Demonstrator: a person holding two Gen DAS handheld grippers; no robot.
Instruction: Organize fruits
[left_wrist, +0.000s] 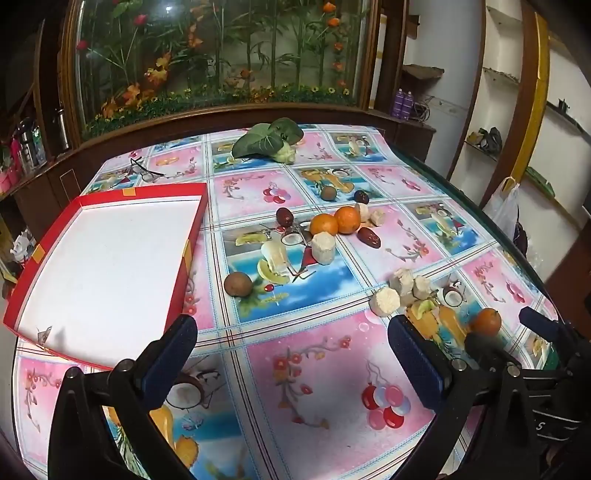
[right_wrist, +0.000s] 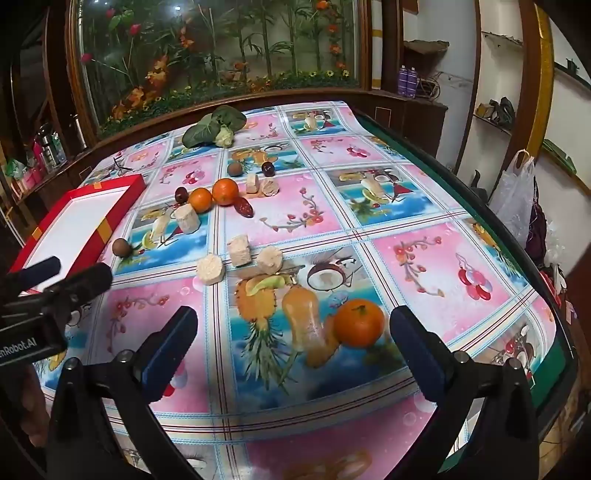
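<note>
A red box (left_wrist: 186, 266) with a white inside lies empty at the left of the table, also seen in the right wrist view (right_wrist: 122, 206). Two oranges (left_wrist: 334, 221) sit mid-table among dark red fruits (left_wrist: 284, 216), brown round fruits (left_wrist: 238, 283) and pale chunks (left_wrist: 323, 248). A third orange (right_wrist: 359, 322) rests on the cloth between the fingers of my right gripper (right_wrist: 293, 319), nearer the right finger and untouched; the gripper is open. My left gripper (left_wrist: 291, 328) hovers open over bare cloth beside the box, with nothing between its fingers.
A leafy cauliflower (left_wrist: 269, 142) and a pair of glasses (left_wrist: 142, 171) lie at the far side. The patterned tablecloth (right_wrist: 332, 229) ends at a green table edge (right_wrist: 554, 362) on the right, where a plastic bag (right_wrist: 517, 195) hangs. A glass flower cabinet (left_wrist: 221, 55) stands behind.
</note>
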